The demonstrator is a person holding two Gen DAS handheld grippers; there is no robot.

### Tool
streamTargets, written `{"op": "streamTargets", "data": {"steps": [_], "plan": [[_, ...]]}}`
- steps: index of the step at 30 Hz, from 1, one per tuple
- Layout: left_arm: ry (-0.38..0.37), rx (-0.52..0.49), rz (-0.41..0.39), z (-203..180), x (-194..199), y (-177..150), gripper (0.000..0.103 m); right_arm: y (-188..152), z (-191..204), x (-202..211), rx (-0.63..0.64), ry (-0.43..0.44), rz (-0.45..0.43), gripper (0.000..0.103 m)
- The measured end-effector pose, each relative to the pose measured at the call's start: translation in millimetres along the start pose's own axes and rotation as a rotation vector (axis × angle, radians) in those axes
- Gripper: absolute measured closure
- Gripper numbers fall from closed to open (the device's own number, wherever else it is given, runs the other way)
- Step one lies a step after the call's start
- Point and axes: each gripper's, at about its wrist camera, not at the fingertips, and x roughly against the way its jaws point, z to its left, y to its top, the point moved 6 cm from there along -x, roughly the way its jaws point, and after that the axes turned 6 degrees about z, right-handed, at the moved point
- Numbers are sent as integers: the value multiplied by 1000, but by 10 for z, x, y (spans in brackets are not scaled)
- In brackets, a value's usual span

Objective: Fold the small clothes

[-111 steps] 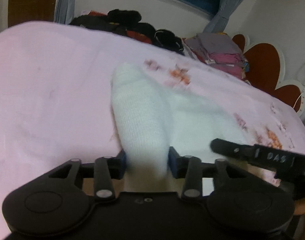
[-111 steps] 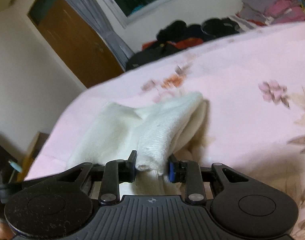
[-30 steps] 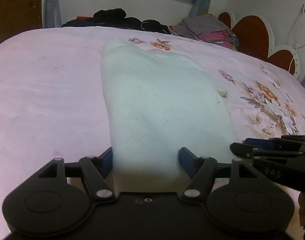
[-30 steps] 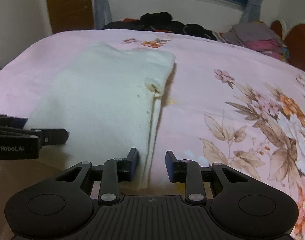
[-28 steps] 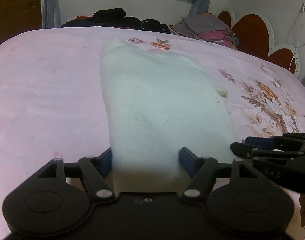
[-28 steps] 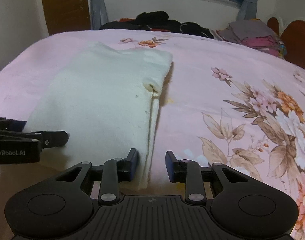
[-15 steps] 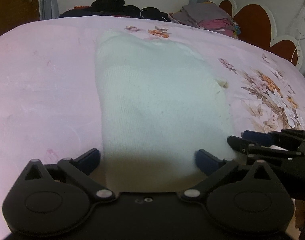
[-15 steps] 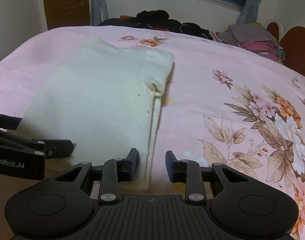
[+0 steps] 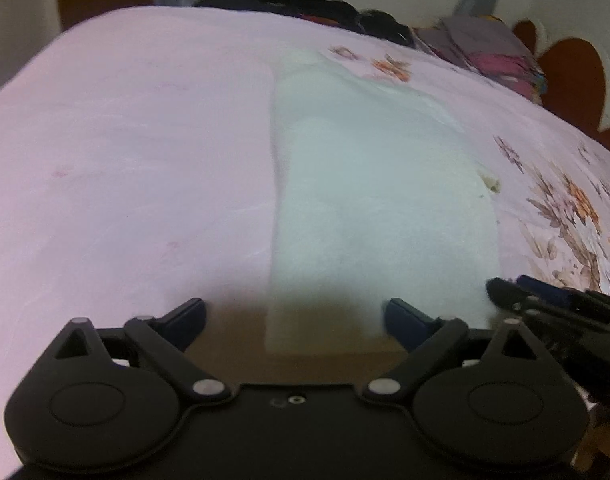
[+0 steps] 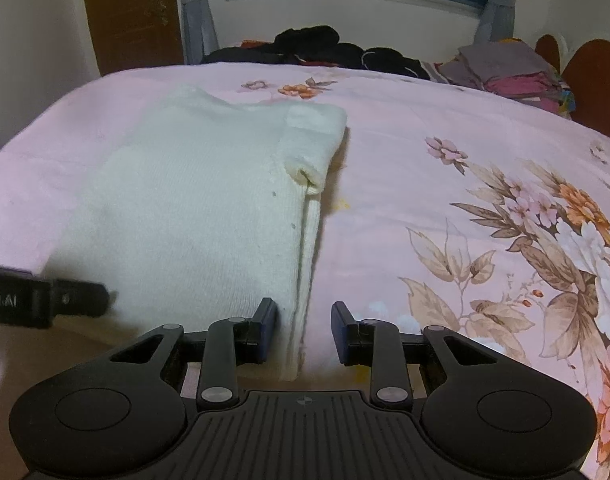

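A white knitted garment (image 9: 377,200) lies folded flat on the pink flowered bedsheet (image 9: 125,168). My left gripper (image 9: 297,312) hovers at its near left corner. Its jaws stand wide and are closing, with the garment's near edge between them and neither pad touching it. In the right wrist view the garment (image 10: 201,216) shows a rolled cuff at its right side. My right gripper (image 10: 303,328) straddles the garment's near right edge; its jaws stand apart with pink sheet showing beside the cloth. Each gripper shows in the other's view: the right gripper (image 9: 545,304), the left gripper (image 10: 65,298).
A heap of dark clothes (image 10: 317,46) lies along the bed's far edge. A stack of folded grey and pink clothes (image 10: 509,70) sits at the far right by the red headboard (image 10: 593,72). A brown door (image 10: 129,12) and a window are behind.
The left jaws have spread wide and let go of the garment's near edge, and the left gripper has tilted and shifted left. The right gripper has stayed still.
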Motion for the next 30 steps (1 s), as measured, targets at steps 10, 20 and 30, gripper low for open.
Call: {"op": "streamTargets", "data": {"steps": [10,20,30], "plan": [[113,13,-186,12,1124,-434,6,-287,99,1168,-32,154,-127,22],[148,-47,-293,-528,2151,-1241,2,-941,-15,2592,-25,135,-267,17],[154,-21,-373,-694,2886,-1766,0,-1236,119,3593,46,118,-395,0]]}}
